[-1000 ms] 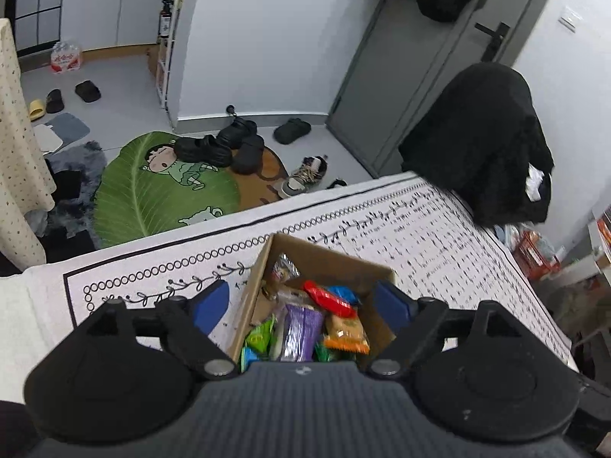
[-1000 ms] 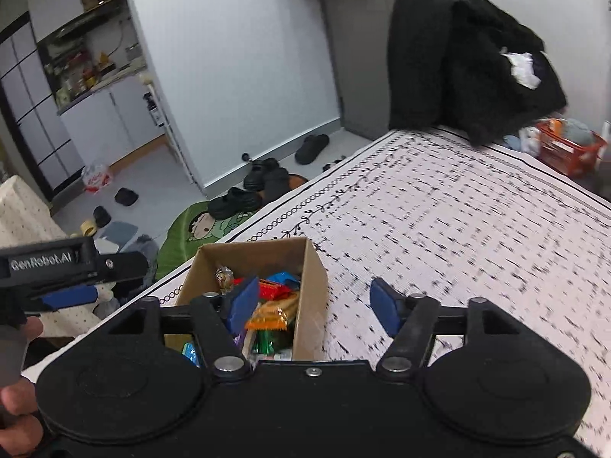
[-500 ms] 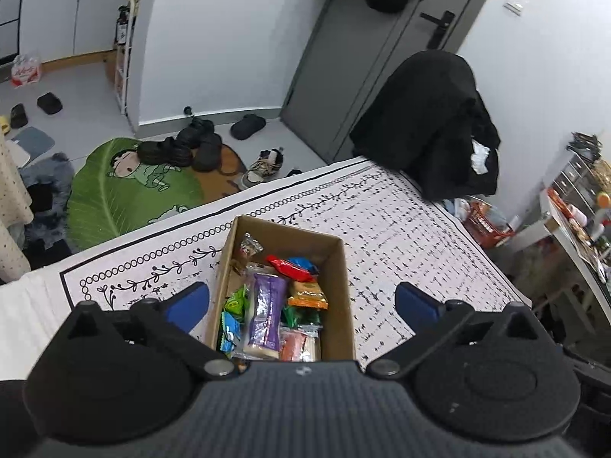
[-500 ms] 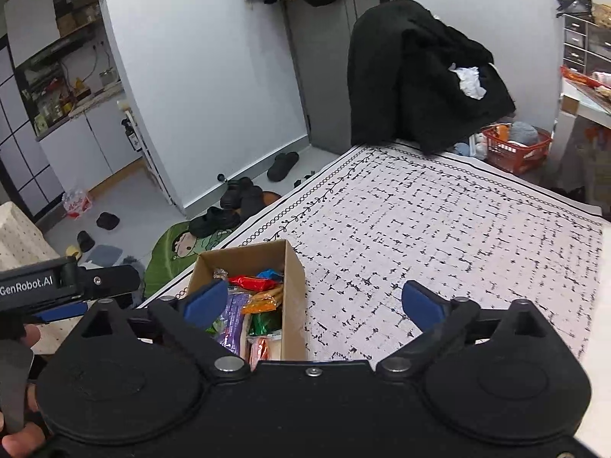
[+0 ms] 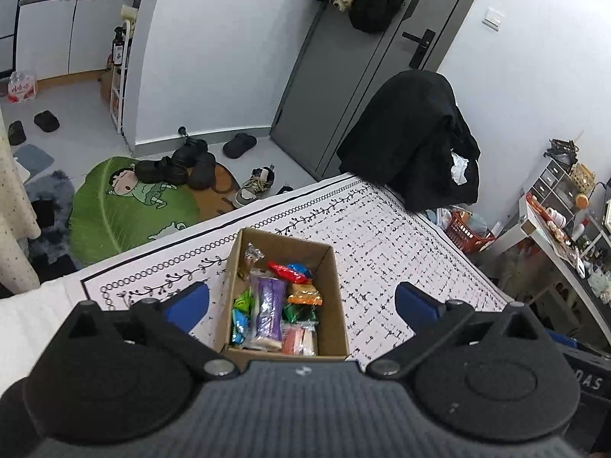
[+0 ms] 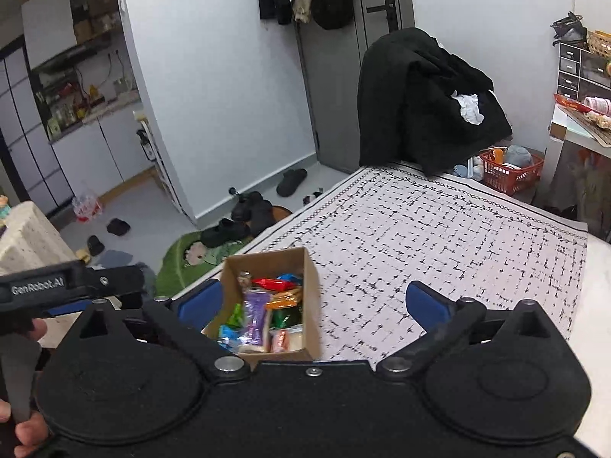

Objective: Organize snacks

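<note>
Snacks (image 5: 280, 305) lie packed inside the cardboard box (image 5: 336, 305) on the patterned tablecloth (image 5: 401, 236) (none visible outside), suggesting completion; left gripper (image 5: 301, 301) and right gripper (image 6: 313, 301) hover above, jaws apart, empty.

The near end of the cardboard box (image 5: 284, 350) is hidden behind the left gripper (image 5: 301, 305) body, and the wrappers of the snacks (image 6: 263, 315) inside are too small to read. The bench (image 6: 439, 236) cloth is cut off by the right gripper (image 6: 311, 303) housing, and the person's hand (image 6: 28, 433) runs off the frame's left edge.
</note>
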Demonstrator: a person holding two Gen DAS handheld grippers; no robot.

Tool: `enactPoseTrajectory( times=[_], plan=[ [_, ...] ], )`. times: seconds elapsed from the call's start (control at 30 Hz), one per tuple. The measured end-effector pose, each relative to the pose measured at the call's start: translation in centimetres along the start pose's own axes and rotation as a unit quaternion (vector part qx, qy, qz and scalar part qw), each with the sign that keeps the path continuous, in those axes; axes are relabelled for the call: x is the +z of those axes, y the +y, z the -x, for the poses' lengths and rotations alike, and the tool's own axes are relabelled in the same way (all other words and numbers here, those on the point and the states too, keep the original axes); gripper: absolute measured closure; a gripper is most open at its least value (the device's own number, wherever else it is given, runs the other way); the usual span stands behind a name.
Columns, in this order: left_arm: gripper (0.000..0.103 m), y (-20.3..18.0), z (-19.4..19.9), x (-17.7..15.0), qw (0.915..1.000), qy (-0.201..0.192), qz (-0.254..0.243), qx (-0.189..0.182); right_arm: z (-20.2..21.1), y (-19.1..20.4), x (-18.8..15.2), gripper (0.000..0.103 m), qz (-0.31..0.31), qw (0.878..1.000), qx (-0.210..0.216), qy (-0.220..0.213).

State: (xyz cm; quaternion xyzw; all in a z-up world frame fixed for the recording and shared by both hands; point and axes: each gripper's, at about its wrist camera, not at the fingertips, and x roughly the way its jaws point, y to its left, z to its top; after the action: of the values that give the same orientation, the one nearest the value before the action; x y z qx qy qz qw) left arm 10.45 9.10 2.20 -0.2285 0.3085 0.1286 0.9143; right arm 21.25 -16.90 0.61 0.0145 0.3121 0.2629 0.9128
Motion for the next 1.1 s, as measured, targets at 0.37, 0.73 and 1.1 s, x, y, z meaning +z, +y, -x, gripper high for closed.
enactPoseTrajectory(
  times=[0.37, 0.73, 1.1],
  plan=[
    [0.000, -0.7, 3.7, -2.1, 0.9983, -0.004, -0.056, -0.015, 3.5, -0.5, -2.7, 0.000, -0.032, 0.999, -0.001, -0.011],
    [0.000, -1.1, 5.9, -4.5, 0.9966, -0.001, -0.075, -0.034, 5.8, -1.3, -5.6, 0.000, -0.040, 0.999, -0.014, -0.002],
    [0.000, -2.3, 6.9, -5.9, 0.9948, 0.010, -0.087, -0.052, 7.7, -1.5, -7.4, 0.000, -0.022, 0.999, -0.022, 0.011]
  ],
)
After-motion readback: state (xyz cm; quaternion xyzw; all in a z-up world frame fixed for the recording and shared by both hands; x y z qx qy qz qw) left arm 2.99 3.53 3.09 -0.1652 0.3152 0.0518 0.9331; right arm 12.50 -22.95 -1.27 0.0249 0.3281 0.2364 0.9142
